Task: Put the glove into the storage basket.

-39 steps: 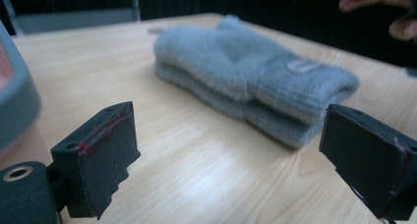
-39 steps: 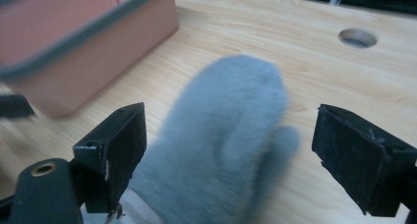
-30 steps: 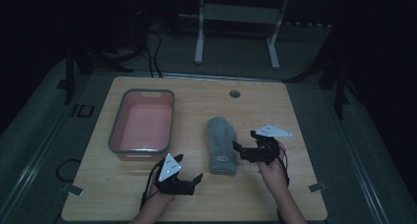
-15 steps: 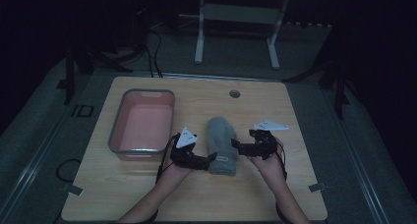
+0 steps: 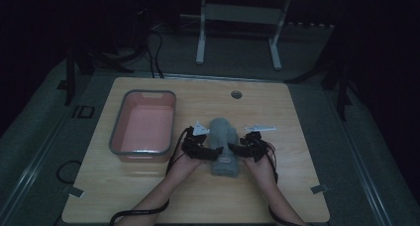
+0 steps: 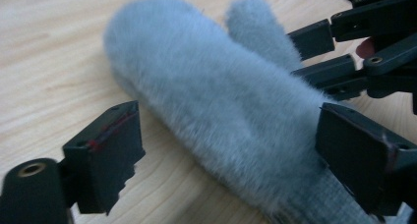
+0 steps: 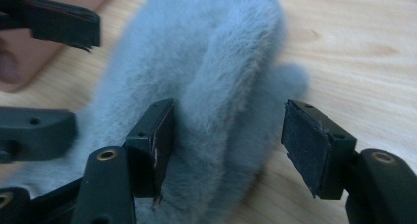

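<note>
1. Left gripper (image 5: 214, 151) straddles the grey furry mitten's (image 5: 224, 146) cuff end, jaws closing but clear of the fur.
2. Right gripper (image 5: 234, 147) meets the mitten from the opposite side, jaws closing, one pad touching fur, the other apart.
3. Mitten lies flat on the wooden table (image 5: 297, 137), just beside the pink tray (image 5: 143, 127).

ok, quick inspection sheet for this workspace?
Surface: wooden table, round hole near the far edge.
Job's things: grey furry mitten flat at mid-table, cuff toward the person.
Clutter: pink tray left of the mitten.
Grippers: left claw and right claw flank the mitten near its cuff; jaws have just been closing, mitten between each pair, pads not yet pressing.
Cables: one trails from each claw; more on the floor behind.
Surroundings: dark room, white table frame beyond.
</note>
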{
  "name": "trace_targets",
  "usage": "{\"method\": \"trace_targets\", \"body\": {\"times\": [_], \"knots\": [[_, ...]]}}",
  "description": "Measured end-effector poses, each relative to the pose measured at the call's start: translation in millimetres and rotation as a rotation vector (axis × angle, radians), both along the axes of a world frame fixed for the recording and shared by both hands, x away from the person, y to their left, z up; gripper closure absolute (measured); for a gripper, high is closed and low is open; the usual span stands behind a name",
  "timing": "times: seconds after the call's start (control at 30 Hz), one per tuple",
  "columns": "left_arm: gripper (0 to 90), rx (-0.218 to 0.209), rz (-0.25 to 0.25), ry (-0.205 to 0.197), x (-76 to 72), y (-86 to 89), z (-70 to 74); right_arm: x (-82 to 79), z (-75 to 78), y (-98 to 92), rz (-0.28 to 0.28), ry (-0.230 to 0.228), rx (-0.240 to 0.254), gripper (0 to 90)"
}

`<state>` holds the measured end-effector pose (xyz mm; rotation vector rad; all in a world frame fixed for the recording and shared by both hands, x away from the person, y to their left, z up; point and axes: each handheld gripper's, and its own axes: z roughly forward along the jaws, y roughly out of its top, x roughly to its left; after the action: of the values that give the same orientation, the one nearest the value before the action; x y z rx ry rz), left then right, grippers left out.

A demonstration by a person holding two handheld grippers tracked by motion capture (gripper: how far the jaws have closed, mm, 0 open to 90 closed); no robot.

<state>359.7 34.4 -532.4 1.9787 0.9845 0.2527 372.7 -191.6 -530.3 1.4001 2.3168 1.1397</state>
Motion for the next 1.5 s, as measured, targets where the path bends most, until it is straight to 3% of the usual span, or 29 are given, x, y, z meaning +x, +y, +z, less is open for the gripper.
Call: {"method": "trace_targets", "body": {"times": [0.1,0.17,0.27,0.47,0.63,0.7,0.83,0.97,1.17,1.37,1.5], "knots": [[13.7,0.006,-0.001,0.028,4.1,-1.0,-4.3,4.7,-10.3,-5.5,0.000,0.051,0.003,34.5],[14.6,0.006,0.003,0.047,6.8,-1.7,-7.8,6.5,-14.6,-6.3,0.018,0.062,-0.006,35.0],[14.9,-0.009,0.005,0.095,11.5,-2.2,-13.4,10.1,-19.3,-8.0,0.064,0.082,0.024,45.0],[15.1,-0.018,0.003,0.144,18.4,-3.5,-20.4,9.0,-20.5,-7.2,0.118,0.073,0.022,66.6],[17.7,-0.030,-0.021,0.196,25.0,-7.1,-25.7,7.6,-18.0,-3.9,0.127,0.062,-0.011,71.7],[20.2,-0.034,-0.030,0.197,25.9,-7.1,-26.5,7.4,-17.6,-3.4,0.129,0.061,-0.016,72.1],[37.1,-0.072,-0.091,0.216,28.2,-9.3,-28.5,8.0,-17.0,-2.2,0.138,0.062,-0.019,75.1],[52.8,-0.110,-0.122,0.255,31.0,-9.0,-29.5,8.0,-17.5,-4.0,0.133,0.068,-0.005,77.0],[72.2,-0.094,-0.125,0.222,26.3,-11.1,-23.4,5.0,-16.3,-5.8,0.122,0.064,0.020,79.8],[75.9,-0.109,-0.136,0.205,21.9,-10.9,-12.5,1.4,-8.7,-8.6,0.125,0.054,0.037,81.2],[76.4,-0.102,-0.157,0.170,17.5,-8.9,6.8,-3.6,6.2,-11.6,0.130,0.032,0.077,81.6]]}}
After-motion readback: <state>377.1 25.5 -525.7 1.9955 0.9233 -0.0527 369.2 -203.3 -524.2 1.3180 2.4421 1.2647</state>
